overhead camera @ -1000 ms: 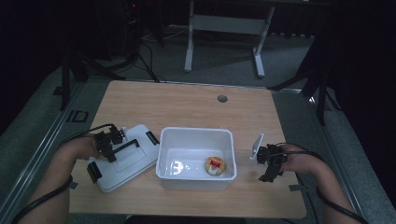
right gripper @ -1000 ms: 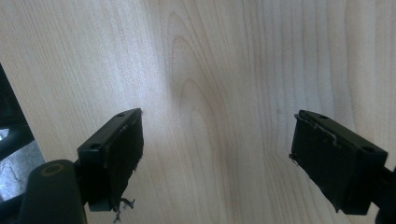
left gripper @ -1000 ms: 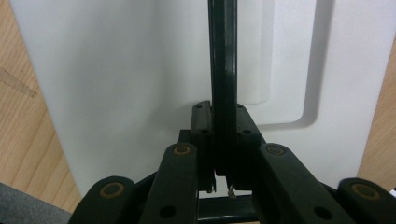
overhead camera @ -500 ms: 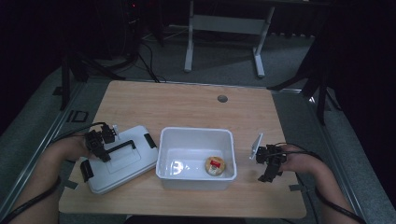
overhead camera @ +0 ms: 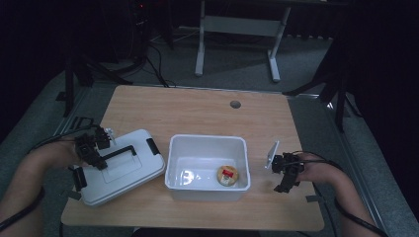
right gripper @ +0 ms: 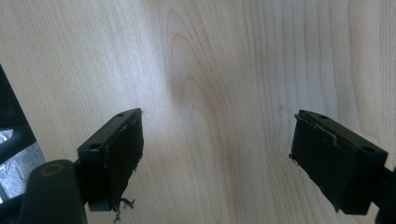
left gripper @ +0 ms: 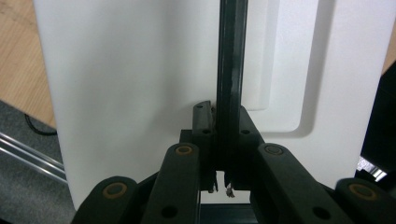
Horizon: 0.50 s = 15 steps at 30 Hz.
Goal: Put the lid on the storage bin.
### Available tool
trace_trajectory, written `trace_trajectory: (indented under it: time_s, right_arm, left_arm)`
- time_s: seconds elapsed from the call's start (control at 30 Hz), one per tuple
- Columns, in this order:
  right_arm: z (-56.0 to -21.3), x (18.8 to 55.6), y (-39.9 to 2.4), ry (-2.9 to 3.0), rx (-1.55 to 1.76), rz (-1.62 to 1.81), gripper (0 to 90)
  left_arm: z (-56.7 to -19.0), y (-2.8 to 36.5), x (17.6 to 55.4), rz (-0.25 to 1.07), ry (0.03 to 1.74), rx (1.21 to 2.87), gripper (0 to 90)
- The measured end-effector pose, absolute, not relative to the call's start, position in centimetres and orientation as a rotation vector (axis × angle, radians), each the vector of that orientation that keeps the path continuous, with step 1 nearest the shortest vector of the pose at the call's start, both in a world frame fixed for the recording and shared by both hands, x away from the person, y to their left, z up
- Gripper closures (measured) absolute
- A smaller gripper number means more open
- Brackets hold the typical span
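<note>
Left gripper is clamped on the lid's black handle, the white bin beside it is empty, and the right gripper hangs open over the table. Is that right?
Not quite: the white bin is not empty. The high view shows a small round item with a red label inside. The left gripper does clamp the lid's black handle, and the right gripper is open over the table.

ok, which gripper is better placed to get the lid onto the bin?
Left. The left gripper is shut on the lid's black handle, beside the white bin. The right gripper is open over bare table.

One lid, one tub, one round snack
</note>
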State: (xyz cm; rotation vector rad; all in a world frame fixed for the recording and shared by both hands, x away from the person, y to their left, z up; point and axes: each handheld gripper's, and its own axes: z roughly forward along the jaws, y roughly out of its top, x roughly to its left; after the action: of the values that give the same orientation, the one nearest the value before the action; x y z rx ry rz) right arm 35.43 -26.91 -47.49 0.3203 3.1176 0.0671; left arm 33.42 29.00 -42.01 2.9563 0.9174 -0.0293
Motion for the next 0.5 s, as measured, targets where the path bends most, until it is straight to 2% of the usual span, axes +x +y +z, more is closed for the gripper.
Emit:
trace_trajectory:
  time_s: [0.5]
  right_arm:
    - [-47.8,35.2,-27.2,3.118,0.334,0.075,16.4]
  left_arm:
    - [-36.8,30.0,31.8,0.036,0.895,2.918,83.3]
